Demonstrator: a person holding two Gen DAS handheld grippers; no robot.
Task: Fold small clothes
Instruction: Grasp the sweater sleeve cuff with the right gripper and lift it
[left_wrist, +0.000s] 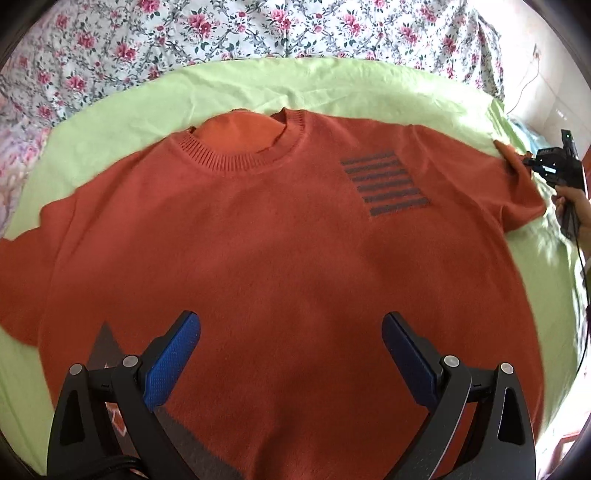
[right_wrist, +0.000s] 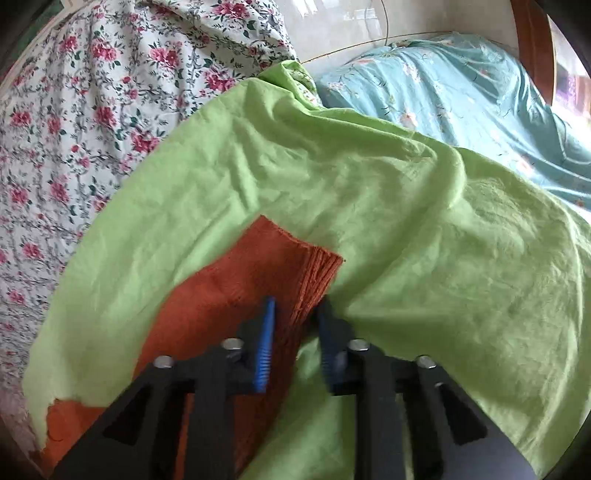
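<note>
The orange sweater (left_wrist: 280, 236) lies spread face up on a green sheet (left_wrist: 332, 88) over the bed, neck toward the far edge. The left claw (left_wrist: 291, 332) hovers above its lower body, jaws spread wide and holding nothing. At the bed's right side, the right claw (right_wrist: 293, 314) is clenched on the ribbed cuff of one sleeve (right_wrist: 291, 266). The knit is plain orange with a ribbed collar and a block of grey stripes (left_wrist: 384, 184) on the chest.
</note>
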